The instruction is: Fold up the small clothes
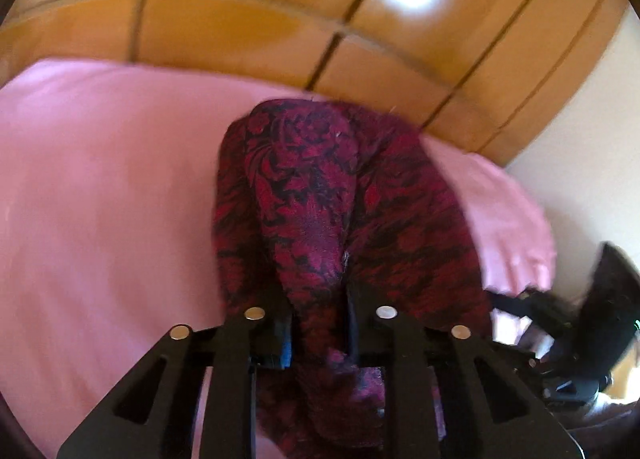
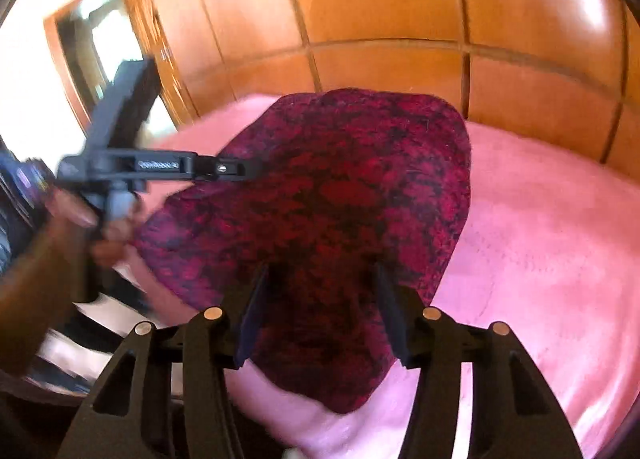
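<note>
A small dark red and black patterned garment (image 1: 320,195) lies over a pink bed sheet (image 1: 100,199). My left gripper (image 1: 320,311) is shut on a bunched fold of it, and the cloth runs between the fingers and hangs below them. In the right wrist view the same garment (image 2: 340,187) spreads wide in front of my right gripper (image 2: 320,279). Its fingers stand wide apart, open, with the cloth's near edge lying between them. The left gripper's body (image 2: 160,167) shows at the left of that view, at the garment's left edge.
A glossy wooden panelled headboard or wardrobe (image 1: 280,27) runs behind the bed. A cream wall (image 1: 580,187) is at the right in the left wrist view. A mirror or window (image 2: 92,39) is at the far left. The pink sheet (image 2: 540,239) extends to the right.
</note>
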